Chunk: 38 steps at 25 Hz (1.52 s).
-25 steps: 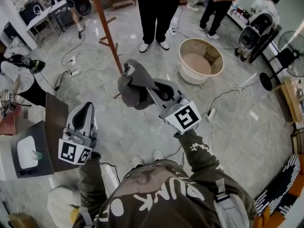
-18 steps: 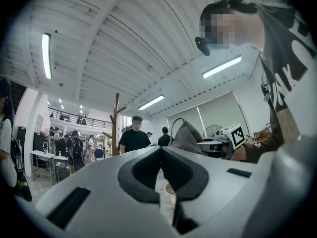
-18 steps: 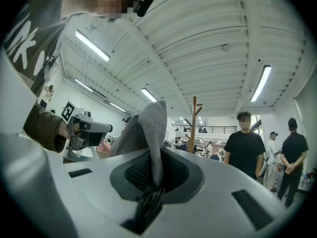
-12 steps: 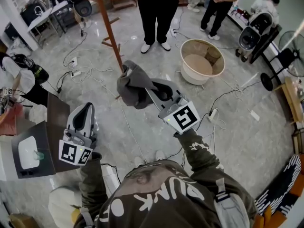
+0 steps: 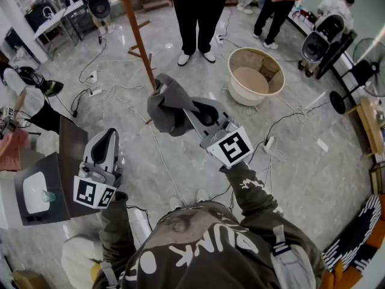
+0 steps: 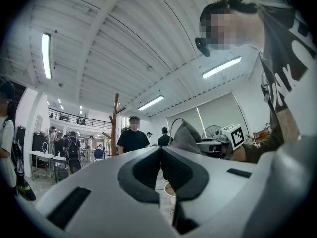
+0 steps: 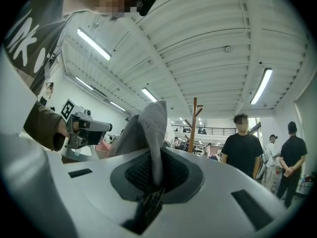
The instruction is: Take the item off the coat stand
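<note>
A grey garment (image 5: 167,104) hangs bunched from my right gripper (image 5: 194,109), which is shut on a fold of it, just clear of the wooden coat stand (image 5: 139,41) beyond. In the right gripper view the grey cloth (image 7: 151,128) rises from between the closed jaws of the right gripper (image 7: 156,175), with the stand's pole (image 7: 194,125) behind. My left gripper (image 5: 108,138) is lower left, shut and empty. In the left gripper view, the left gripper (image 6: 161,151) has its pads together, and the garment (image 6: 185,138) shows ahead.
A round beige tub (image 5: 269,62) sits on the floor to the right of the stand. Two people (image 5: 198,17) stand beyond it. Cables and a power strip (image 5: 267,144) trail over the marble floor. A dark table (image 5: 63,161) is at the left, a fan (image 5: 367,71) at the right.
The right gripper with the garment has drifted very slightly up and left. The left gripper has stayed where it was.
</note>
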Each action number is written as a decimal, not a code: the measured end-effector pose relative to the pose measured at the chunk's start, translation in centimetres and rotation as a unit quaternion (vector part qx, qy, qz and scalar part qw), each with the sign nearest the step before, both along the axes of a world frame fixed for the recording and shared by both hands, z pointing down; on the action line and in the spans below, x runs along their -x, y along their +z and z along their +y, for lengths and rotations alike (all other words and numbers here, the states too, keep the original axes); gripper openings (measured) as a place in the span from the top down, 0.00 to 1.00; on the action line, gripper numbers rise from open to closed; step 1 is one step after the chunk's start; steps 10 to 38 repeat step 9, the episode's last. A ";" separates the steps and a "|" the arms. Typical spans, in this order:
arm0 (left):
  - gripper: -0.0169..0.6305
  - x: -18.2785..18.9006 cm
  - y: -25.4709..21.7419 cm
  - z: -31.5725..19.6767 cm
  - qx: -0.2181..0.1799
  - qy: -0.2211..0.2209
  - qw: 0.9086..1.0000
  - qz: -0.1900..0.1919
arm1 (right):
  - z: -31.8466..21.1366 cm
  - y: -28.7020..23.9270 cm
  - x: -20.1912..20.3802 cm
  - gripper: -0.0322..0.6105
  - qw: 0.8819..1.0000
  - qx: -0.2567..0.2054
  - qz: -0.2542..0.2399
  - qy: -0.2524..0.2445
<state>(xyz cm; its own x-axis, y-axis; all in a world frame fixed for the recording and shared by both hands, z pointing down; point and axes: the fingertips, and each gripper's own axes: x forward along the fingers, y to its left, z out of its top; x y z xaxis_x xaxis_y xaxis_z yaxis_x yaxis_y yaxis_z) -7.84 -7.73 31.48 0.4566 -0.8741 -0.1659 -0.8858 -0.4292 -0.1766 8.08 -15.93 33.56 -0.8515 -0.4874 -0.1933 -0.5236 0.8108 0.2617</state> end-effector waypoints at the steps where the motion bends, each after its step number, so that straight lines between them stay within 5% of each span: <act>1: 0.97 0.0 0.0 0.0 0.000 -0.001 1.000 0.000 | 0.0 0.0 0.0 0.90 1.000 0.000 -0.001 0.000; 38: 0.97 2.1 -0.1 0.7 -0.003 0.000 1.000 0.000 | 0.6 -0.3 2.0 0.91 1.000 0.001 -0.001 0.000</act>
